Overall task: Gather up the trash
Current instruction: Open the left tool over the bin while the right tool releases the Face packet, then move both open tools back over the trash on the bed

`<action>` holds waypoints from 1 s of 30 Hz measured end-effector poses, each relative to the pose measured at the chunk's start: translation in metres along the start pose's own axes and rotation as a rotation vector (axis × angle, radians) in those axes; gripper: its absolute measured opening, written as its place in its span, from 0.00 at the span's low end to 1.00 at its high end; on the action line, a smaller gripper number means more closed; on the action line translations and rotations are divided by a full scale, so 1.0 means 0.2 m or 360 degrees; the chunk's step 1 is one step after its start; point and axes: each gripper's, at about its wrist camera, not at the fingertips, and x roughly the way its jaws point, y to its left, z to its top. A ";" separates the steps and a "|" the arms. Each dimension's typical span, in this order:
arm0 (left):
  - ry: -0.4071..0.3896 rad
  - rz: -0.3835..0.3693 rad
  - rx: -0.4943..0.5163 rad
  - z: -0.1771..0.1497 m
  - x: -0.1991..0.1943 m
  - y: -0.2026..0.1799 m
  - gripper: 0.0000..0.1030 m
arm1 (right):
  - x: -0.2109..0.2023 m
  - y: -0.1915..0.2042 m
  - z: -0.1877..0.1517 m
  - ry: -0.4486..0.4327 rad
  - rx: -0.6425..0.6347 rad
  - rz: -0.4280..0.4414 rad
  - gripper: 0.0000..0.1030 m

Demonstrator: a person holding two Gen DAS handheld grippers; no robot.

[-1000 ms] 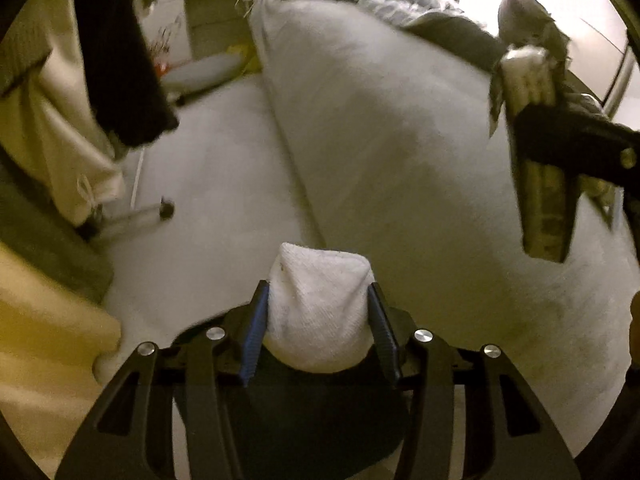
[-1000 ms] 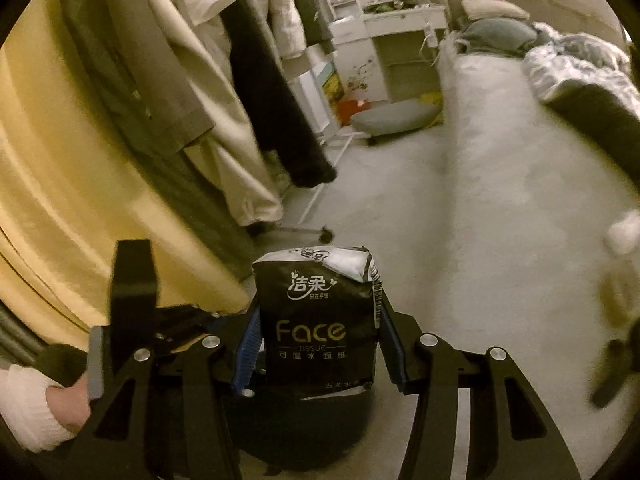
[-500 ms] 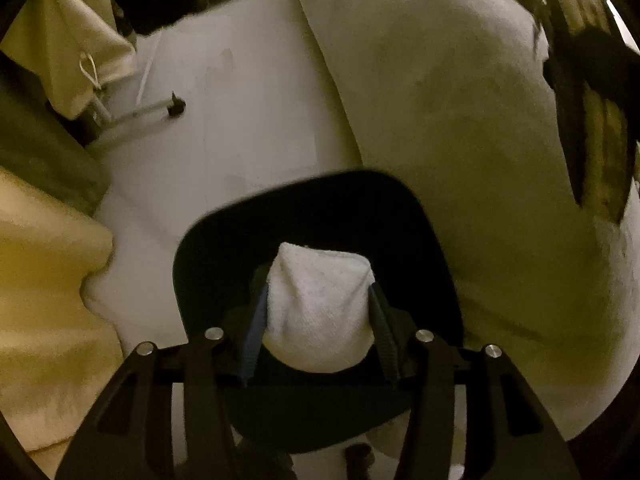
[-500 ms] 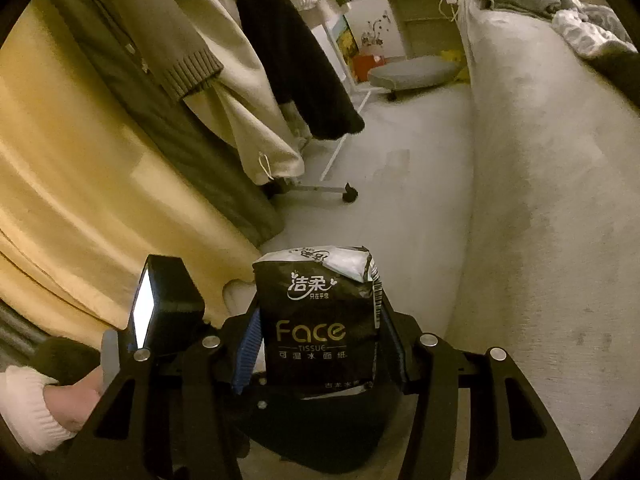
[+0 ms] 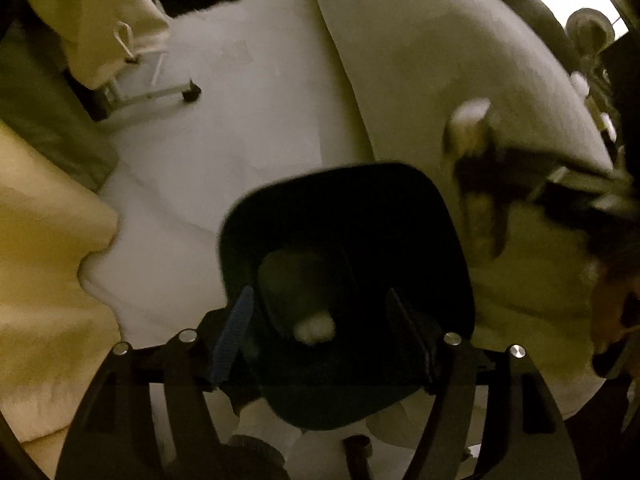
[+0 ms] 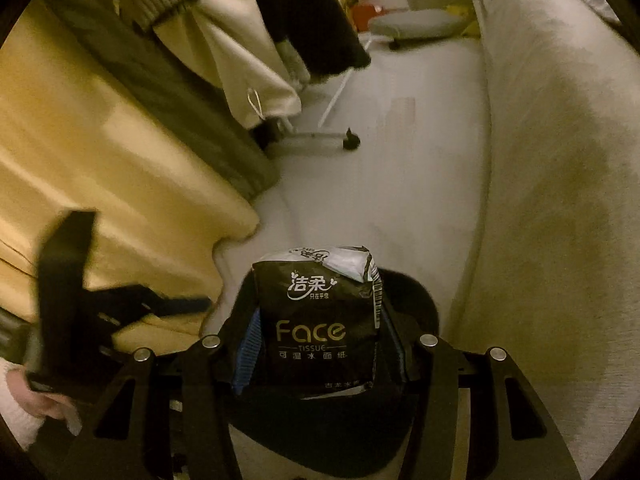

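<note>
- The black tissue pack point(image 6: 318, 320) is sitting upright in your right gripper point(image 6: 320, 344), long axis running away from the camera along the fingers, torn white top end pointing forward and the "Face" label facing the lens. Both pads are pressed on its sides, so that one's a firm hold at a middling width.
- Right under the pack is the black bin point(image 6: 416, 300), and the pack's bottom edge blocks most of its opening in the right wrist view.
- In your left wrist view, the white wad point(image 5: 314, 328) is down inside the bin point(image 5: 400, 208), low in the dark, and only a small pale blob of it shows. Can't really tell its shape or which way it lies.
- Your left gripper point(image 5: 320, 328) is right above the bin mouth with the jaws apart, nothing between the pads; they've just been spreading wider and the wad is out of them.
- Your right gripper also shows up at the right edge of the left view, but it's a motion-blurred smear, so no detail there.
- Around the bin: pale floor point(image 5: 248, 120), a yellowish curtain point(image 6: 100, 152) on the left and a big light bed point(image 6: 560, 160) on the right.
- Further back there's a rack's wheeled foot point(image 6: 350, 142) and hanging clothes point(image 6: 248, 40), cut off at the top.
- Bottom left of the right view, your hand point(image 6: 48, 404) in a white cuff is mostly hidden behind the left gripper's blurred body.
</note>
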 end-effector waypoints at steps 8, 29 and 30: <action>-0.0279 0.0016 -0.0010 0.05 -0.21 0.10 0.66 | 0.20 0.04 -0.05 0.0141 -0.0043 -0.0075 0.52; -0.0853 -0.0109 0.0180 0.16 -0.68 -0.07 0.44 | 0.40 0.15 -0.17 0.0347 -0.0222 -0.0208 0.74; -0.0875 -0.0117 0.0188 0.16 -0.69 -0.09 0.44 | 0.39 0.15 -0.17 0.0341 -0.0227 -0.0210 0.75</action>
